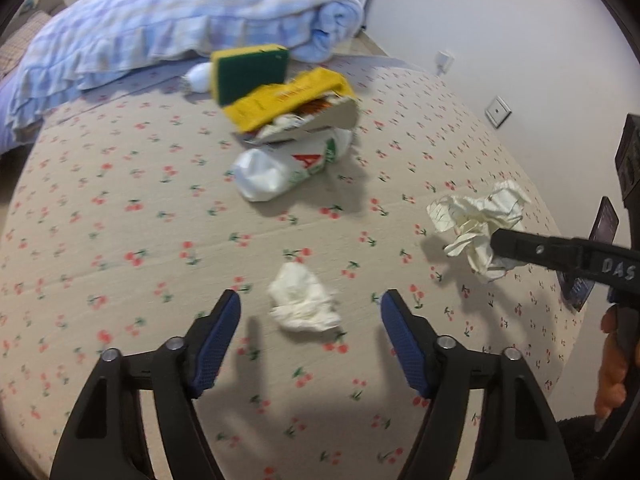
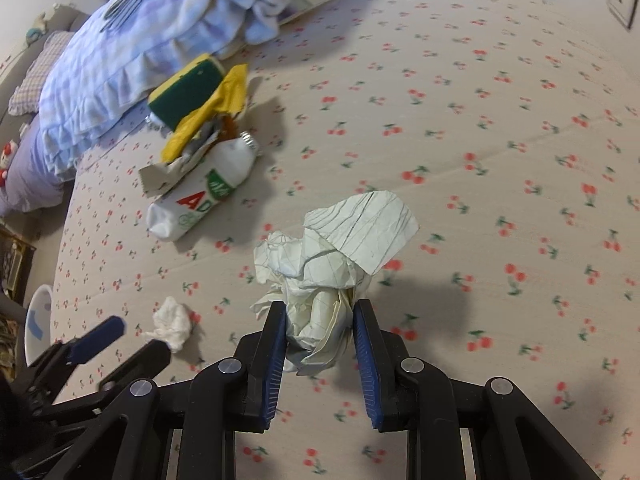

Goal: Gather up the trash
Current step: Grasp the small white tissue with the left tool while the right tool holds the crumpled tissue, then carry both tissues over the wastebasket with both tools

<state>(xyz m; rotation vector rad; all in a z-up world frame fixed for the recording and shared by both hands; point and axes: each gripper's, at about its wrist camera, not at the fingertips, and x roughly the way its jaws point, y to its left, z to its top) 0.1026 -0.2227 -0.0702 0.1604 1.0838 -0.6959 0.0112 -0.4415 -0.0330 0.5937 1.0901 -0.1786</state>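
My right gripper [image 2: 320,312] is shut on a crumpled lined paper ball [image 2: 340,256] and holds it above the cherry-print bed; the ball also shows in the left wrist view [image 1: 480,224]. My left gripper [image 1: 310,304] is open, its fingers either side of a small white tissue wad [image 1: 304,302] lying on the bed; the wad also shows in the right wrist view [image 2: 172,322]. Farther back lies a heap of trash: a white plastic bottle [image 1: 280,172], a yellow wrapper [image 1: 280,100] and a green-yellow sponge [image 1: 248,72].
A folded blue blanket [image 1: 180,20] lies at the back of the bed [image 1: 100,220]. A dark phone [image 1: 600,240] rests near the bed's right edge. A white bin [image 2: 38,320] stands beside the bed on the left. The wall has sockets [image 1: 498,111].
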